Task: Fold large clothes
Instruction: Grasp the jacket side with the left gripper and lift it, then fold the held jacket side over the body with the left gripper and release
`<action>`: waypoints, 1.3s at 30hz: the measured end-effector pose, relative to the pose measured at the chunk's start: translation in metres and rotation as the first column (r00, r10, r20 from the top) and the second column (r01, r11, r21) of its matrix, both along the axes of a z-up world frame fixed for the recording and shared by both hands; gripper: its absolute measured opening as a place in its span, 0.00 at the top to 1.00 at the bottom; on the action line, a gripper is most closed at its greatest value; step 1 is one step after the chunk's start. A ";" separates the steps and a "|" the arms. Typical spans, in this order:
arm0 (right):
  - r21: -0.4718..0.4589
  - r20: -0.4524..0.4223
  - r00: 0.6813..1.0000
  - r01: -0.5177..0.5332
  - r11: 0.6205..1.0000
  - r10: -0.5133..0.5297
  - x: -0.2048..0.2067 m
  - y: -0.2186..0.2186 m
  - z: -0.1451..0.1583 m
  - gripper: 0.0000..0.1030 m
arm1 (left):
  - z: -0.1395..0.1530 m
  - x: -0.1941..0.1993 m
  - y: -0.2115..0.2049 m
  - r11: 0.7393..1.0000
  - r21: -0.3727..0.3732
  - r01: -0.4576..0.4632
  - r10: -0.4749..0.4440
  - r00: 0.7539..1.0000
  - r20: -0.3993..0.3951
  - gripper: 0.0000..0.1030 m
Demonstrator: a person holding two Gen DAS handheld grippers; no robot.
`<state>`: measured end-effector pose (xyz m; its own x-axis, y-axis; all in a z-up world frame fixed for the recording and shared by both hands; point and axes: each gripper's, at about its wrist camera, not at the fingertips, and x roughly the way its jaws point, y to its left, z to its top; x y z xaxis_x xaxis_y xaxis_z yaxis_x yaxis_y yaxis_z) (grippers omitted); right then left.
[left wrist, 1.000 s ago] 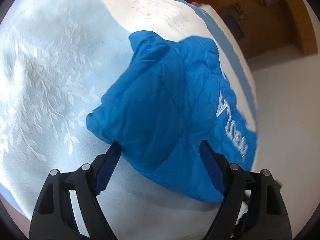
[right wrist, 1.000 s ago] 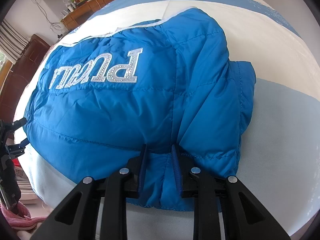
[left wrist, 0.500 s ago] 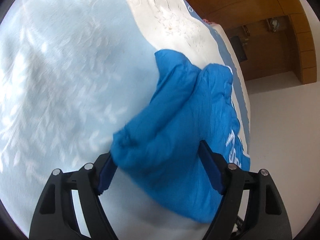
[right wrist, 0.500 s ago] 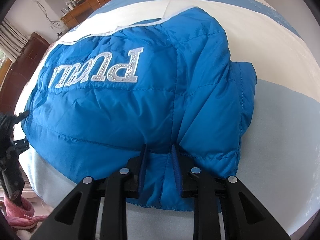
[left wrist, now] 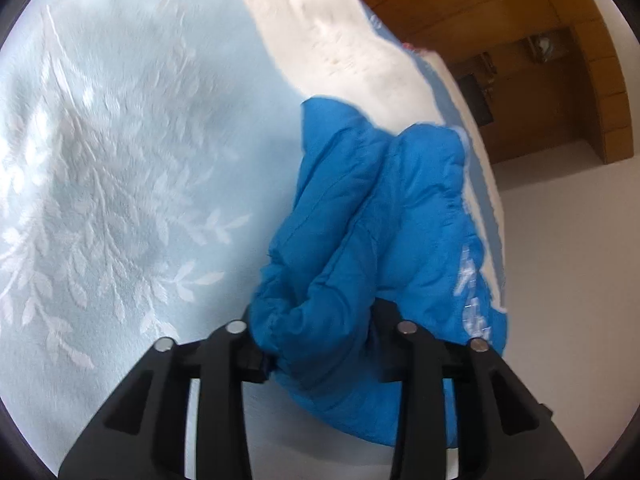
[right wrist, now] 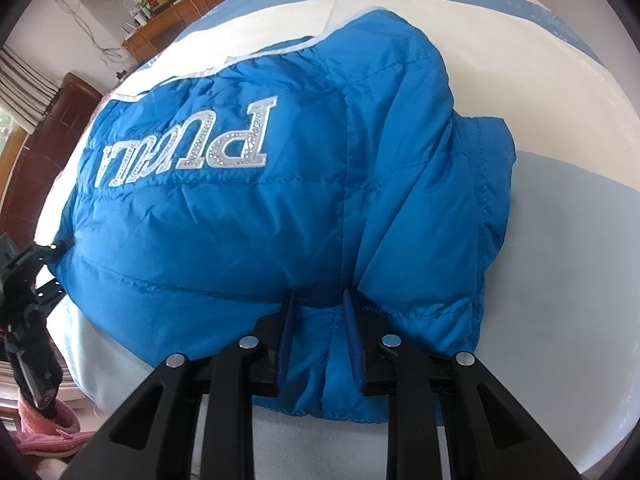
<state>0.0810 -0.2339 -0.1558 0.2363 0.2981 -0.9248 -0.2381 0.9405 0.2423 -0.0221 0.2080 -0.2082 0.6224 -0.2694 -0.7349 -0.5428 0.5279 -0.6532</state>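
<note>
Wooden cabinets are seen behind a bed (left wrist: 120, 140) covered with a pale blue, leaf-embossed bedspread, on which the quilted blue puffer jacket (right wrist: 280, 220) is spread. Since a second ago, the left gripper (left wrist: 320, 344) has been lowered onto a bunched jacket edge at 6 o'clock; its jaws are closing around it. The right gripper (right wrist: 320, 332) remains clamped on the hem. A two-handed lift for folding is probably being prepared.
</note>
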 end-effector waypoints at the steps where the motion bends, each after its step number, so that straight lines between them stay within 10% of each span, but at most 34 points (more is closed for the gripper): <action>1: -0.004 0.002 1.000 -0.001 1.000 0.001 0.000 0.000 0.000 0.77 | -0.004 0.000 0.001 1.000 -0.003 0.005 -0.005 1.000 0.004 0.61; 11: 0.042 -0.012 1.000 0.021 0.999 -0.020 -0.001 -0.013 -0.001 0.77 | 0.011 0.012 -0.002 1.000 0.006 0.000 0.000 1.000 0.006 0.70; 21: 0.093 0.040 0.996 0.076 0.993 -0.080 -0.011 -0.053 0.057 0.65 | 0.114 0.026 -0.050 0.966 0.221 0.136 -0.170 0.975 0.144 0.76; 30: -0.056 0.143 0.980 0.147 0.988 -0.138 -0.025 -0.084 0.097 0.65 | 0.199 0.075 -0.165 0.834 0.395 0.386 -0.496 0.837 0.230 0.76; 39: -0.046 0.141 0.971 0.201 0.978 -0.193 -0.032 -0.098 0.099 0.65 | 0.189 0.123 -0.273 0.680 0.425 0.597 -0.709 0.683 0.175 0.76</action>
